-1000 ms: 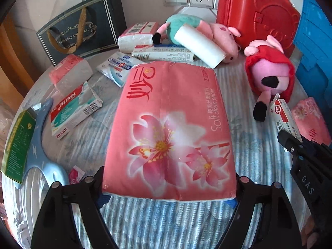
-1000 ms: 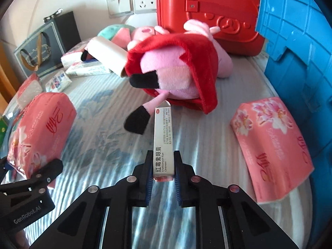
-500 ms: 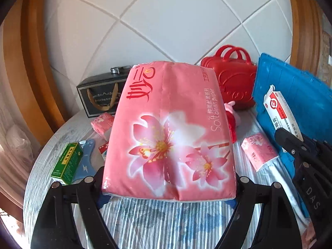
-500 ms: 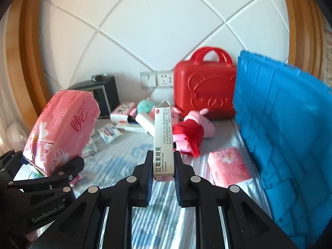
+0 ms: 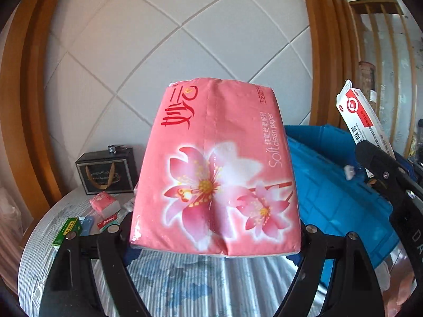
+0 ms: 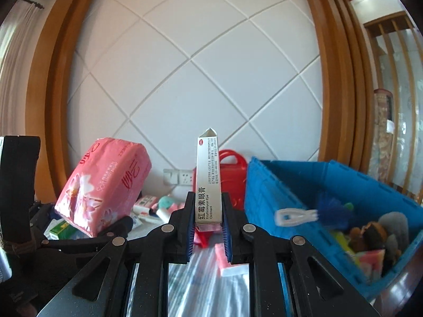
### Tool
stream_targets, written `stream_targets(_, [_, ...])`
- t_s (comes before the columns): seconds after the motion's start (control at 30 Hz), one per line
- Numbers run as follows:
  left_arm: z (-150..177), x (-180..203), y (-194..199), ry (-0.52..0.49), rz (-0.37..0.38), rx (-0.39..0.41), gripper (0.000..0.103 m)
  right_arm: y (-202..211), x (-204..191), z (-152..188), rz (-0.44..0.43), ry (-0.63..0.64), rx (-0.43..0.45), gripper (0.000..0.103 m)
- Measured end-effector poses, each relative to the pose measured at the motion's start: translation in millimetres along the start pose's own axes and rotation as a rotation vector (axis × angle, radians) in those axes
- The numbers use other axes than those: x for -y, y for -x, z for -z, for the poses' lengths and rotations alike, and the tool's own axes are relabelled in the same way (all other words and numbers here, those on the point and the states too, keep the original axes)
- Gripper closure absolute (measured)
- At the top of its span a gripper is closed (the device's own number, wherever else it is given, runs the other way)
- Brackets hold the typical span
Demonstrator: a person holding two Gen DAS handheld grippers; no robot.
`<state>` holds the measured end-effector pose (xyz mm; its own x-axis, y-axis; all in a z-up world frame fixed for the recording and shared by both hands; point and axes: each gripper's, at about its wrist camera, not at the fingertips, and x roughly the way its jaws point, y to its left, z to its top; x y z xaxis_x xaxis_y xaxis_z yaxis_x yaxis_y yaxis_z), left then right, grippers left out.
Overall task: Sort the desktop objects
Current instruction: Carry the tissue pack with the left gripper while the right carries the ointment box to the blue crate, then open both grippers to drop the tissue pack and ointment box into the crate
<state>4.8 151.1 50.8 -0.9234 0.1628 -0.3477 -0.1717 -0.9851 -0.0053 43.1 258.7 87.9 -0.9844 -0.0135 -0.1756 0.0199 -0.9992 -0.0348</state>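
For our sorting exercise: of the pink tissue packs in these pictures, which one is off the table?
The big flower-printed pack, clamped in the left tongs above the table. The small pink pack lies on the tablecloth near the black gift bag.

Glossy plastic tissue pack [image 5: 215,169]; ribbed plastic crate [image 6: 312,182]

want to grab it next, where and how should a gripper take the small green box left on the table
Probably across its two long narrow sides, coming from above. The green box seems to lie flat near the table's edge, and other packets crowd one end, so a side approach looks cramped. It is small in view, so this is tentative.
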Motion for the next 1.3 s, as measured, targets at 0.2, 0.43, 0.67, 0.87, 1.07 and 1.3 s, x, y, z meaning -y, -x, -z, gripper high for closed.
stream_targets(0.2, [-23, 101, 15, -0.043, 0.095, 0.087, 0.02, 37, 96, -12, 0.113, -0.043, 0.052, 0.086])
stream_targets(0.43, [-41, 204, -1, -0.107, 0.236, 0.036, 0.02, 35, 201, -1, 0.254, -0.089, 0.0, 0.086])
stream_targets(0.67, [-40, 258, -23, -0.119, 0.258, -0.051, 0.02, 26, 263, 11, 0.298, -0.117, -0.048, 0.086])
stream_targets(0.87, [-42, 273, -36, -0.13, 0.242, -0.074, 0.02, 20, 293, 15, 0.313, -0.126, -0.059, 0.086])
stream_targets(1.07, [-41, 283, -50, -0.15, 0.248, -0.105, 0.017, 8, 308, 19, 0.316, -0.125, -0.081, 0.086])
stream_targets(1.3, [-39, 289, -46, -0.181, 0.243, -0.087, 0.017, 3, 316, 27, 0.361, -0.151, -0.117, 0.024])
